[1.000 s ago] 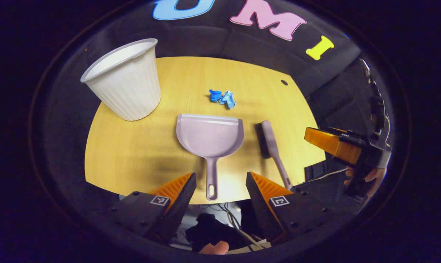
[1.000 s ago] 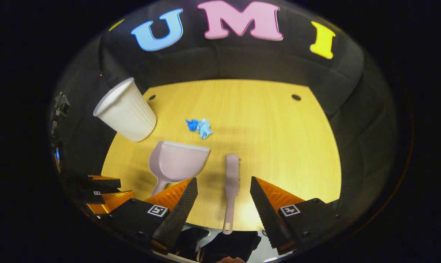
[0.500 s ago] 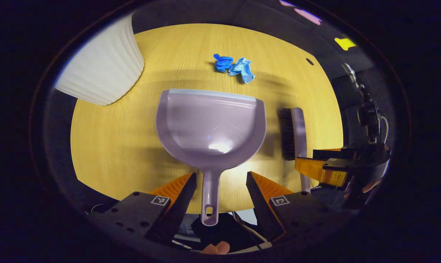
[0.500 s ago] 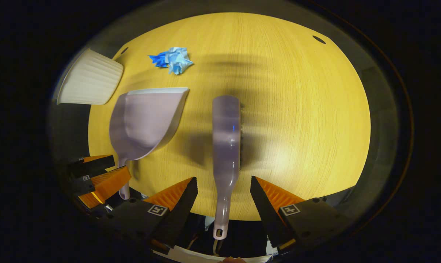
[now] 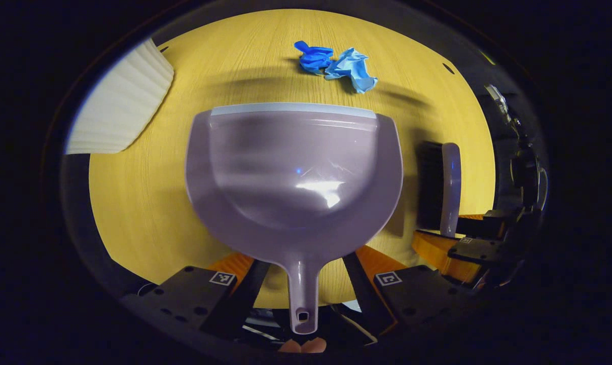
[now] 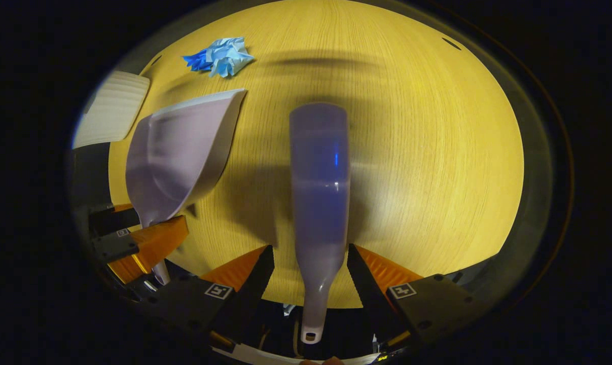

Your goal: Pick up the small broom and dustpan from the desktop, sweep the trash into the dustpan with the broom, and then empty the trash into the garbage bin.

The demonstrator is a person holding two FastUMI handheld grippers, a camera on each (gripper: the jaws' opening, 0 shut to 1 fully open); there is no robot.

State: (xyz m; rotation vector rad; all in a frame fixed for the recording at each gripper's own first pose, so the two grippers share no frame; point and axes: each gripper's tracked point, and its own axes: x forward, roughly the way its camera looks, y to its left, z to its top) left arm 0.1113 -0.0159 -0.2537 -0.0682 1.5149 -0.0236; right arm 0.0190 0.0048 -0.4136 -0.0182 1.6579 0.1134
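Observation:
The lilac dustpan (image 5: 295,167) lies flat on the wooden desktop (image 5: 143,203), mouth facing away. My left gripper (image 5: 304,266) is open, its orange fingers either side of the pan's handle without touching it. The lilac broom (image 6: 318,192) lies lengthwise on the desktop (image 6: 437,152), and my right gripper (image 6: 310,261) is open astride its handle. Crumpled blue trash (image 5: 336,63) sits just beyond the pan's lip, and in the right gripper view the trash (image 6: 219,55) is at the far left. The broom (image 5: 440,187) lies right of the pan. The dustpan (image 6: 179,152) is left of the broom.
The white ribbed garbage bin (image 5: 118,109) stands at the far left of the desk, also the bin (image 6: 110,114) in the right gripper view. The right gripper (image 5: 468,243) and the left gripper (image 6: 138,243) work side by side at the near edge.
Both grippers have come down and forward over the desk. The dustpan handle and the broom handle now reach deep between the open fingers. Pan, broom and trash have not moved.

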